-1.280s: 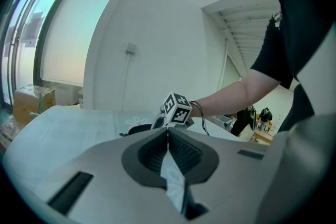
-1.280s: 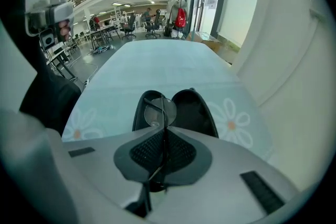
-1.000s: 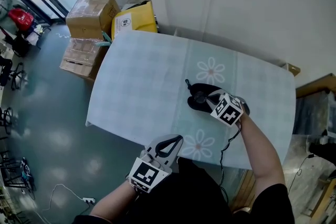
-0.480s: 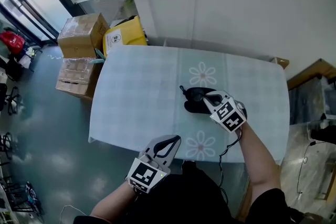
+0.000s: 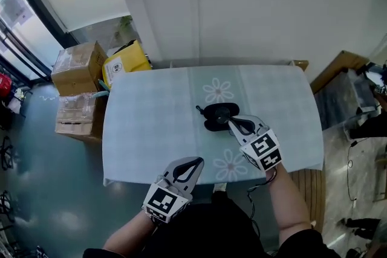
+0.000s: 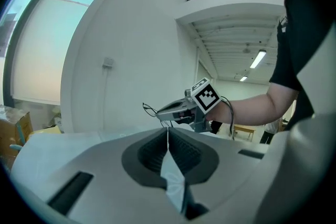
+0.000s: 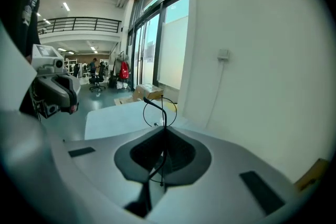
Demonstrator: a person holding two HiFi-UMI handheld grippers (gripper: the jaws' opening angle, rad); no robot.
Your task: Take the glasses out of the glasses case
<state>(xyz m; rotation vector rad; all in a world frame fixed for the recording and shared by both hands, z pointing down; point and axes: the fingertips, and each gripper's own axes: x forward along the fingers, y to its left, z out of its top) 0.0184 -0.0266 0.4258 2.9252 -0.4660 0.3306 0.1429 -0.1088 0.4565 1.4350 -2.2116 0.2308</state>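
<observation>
The black glasses case (image 5: pixel 219 116) lies open on the pale flower-print table (image 5: pixel 151 118), right of centre. My right gripper (image 5: pixel 231 122) hovers over the case's near right side, shut on the thin wire-framed glasses (image 7: pixel 160 112). One round lens and a temple stick out past the shut jaws in the right gripper view. From the left gripper view, the right gripper (image 6: pixel 176 112) is above the table with the glasses (image 6: pixel 150 109) at its tip. My left gripper (image 5: pixel 198 161) hangs at the table's near edge, shut and empty.
Cardboard boxes (image 5: pixel 75 63) and a yellow box (image 5: pixel 124 63) stand on the floor off the table's far left corner. A white wall runs along the far edge. Wooden furniture (image 5: pixel 338 66) stands to the right.
My right gripper has drawn back from over the case toward the near edge, still holding the glasses. The head view has swung, so the table sits more centred. The left gripper stays put.
</observation>
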